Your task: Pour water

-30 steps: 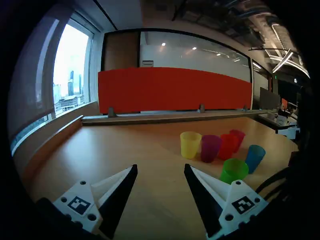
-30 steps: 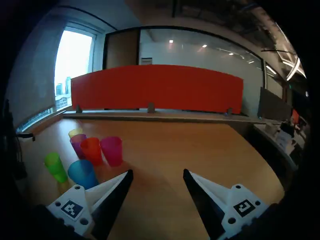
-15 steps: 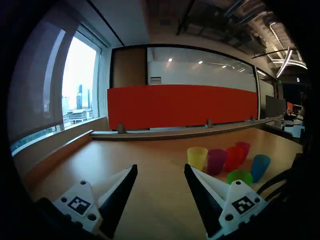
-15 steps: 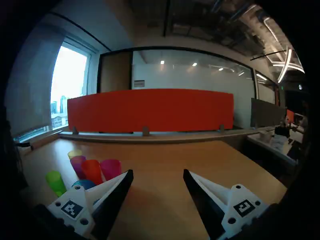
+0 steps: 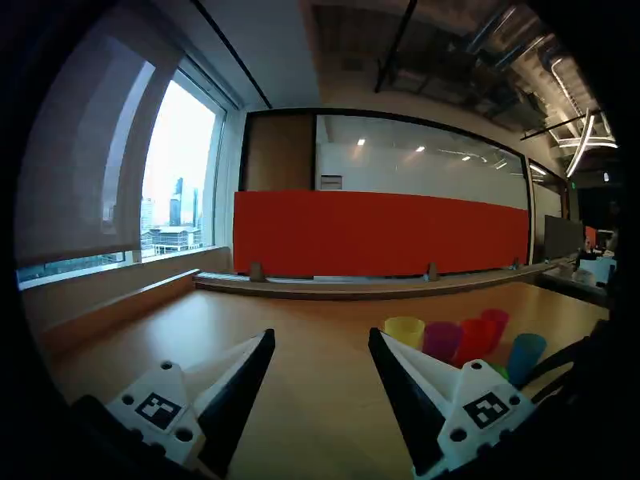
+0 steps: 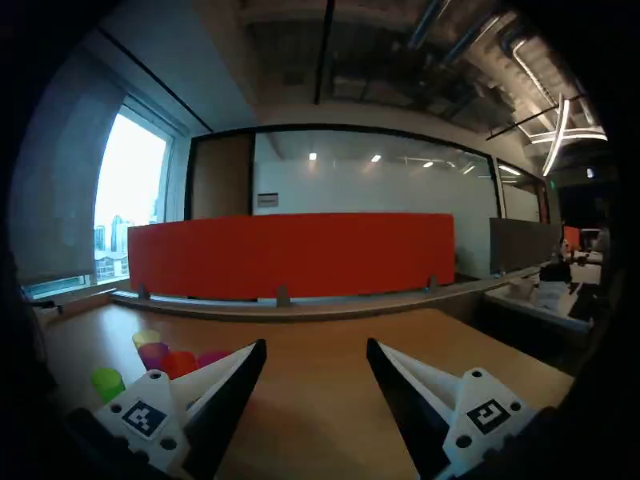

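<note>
Several plastic cups stand in a cluster on the wooden table point(image 5: 320, 320). In the left gripper view the yellow cup point(image 5: 404, 329), purple cup point(image 5: 442, 339), red cup point(image 5: 474, 338), pink cup point(image 5: 495, 318) and blue cup point(image 5: 526, 354) sit at the right, partly behind my right finger. My left gripper point(image 5: 320, 344) is open, low over the table, left of the cups, holding nothing. In the right gripper view the green cup point(image 6: 106, 382), yellow cup point(image 6: 146, 338), purple cup point(image 6: 153, 353) and red cup point(image 6: 179, 363) lie at the lower left. My right gripper point(image 6: 314, 352) is open and empty.
A long red partition point(image 5: 376, 234) stands along the far edge of the table, with a glass wall behind it. A window point(image 5: 172, 200) and a raised wooden ledge point(image 5: 112, 308) run along the left. Other desks point(image 6: 544, 292) are at the right.
Both grippers have tilted upward and dropped lower over the table, so the cups have slid down in both views and more ceiling shows. The fingers stayed open.
</note>
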`<action>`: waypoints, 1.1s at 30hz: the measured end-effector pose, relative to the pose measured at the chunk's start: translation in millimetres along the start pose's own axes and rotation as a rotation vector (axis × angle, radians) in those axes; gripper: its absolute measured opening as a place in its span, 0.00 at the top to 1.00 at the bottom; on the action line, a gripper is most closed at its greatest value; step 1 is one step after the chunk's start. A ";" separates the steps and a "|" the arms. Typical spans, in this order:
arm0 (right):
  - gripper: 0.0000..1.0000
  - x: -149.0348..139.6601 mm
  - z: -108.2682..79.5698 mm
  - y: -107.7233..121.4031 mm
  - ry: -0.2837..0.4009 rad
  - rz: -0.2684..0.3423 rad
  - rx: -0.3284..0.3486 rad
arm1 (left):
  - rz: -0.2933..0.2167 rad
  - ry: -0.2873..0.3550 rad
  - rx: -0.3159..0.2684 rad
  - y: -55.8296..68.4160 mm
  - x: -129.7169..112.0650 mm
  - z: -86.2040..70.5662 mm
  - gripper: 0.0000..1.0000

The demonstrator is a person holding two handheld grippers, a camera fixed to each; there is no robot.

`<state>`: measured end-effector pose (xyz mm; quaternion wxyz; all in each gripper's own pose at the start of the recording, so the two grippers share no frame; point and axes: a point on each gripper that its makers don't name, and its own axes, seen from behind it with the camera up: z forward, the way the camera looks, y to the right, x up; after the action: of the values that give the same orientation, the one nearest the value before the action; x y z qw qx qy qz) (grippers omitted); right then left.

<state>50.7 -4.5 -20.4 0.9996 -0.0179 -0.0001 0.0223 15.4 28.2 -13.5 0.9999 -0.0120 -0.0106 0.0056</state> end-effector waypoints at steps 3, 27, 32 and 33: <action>0.02 3.3 0.7 -0.5 0.005 0.008 0.004 | -0.009 0.015 0.012 -0.4 3.1 2.1 0.14; 0.01 5.1 -1.0 15.5 -0.004 0.010 -0.053 | 0.064 0.030 -0.005 -2.4 -20.3 5.1 0.13; 0.01 6.7 -0.4 13.5 -0.002 0.001 -0.051 | 0.053 0.032 -0.002 -5.7 -23.1 5.1 0.14; 0.01 6.6 -0.1 13.1 -0.003 0.000 -0.050 | 0.050 0.031 -0.002 -6.2 -23.9 5.3 0.14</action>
<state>56.8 8.8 -21.0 0.9988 -0.0429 -0.0020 0.0221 -8.5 21.9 -8.6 0.9994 -0.0133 0.0054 0.0302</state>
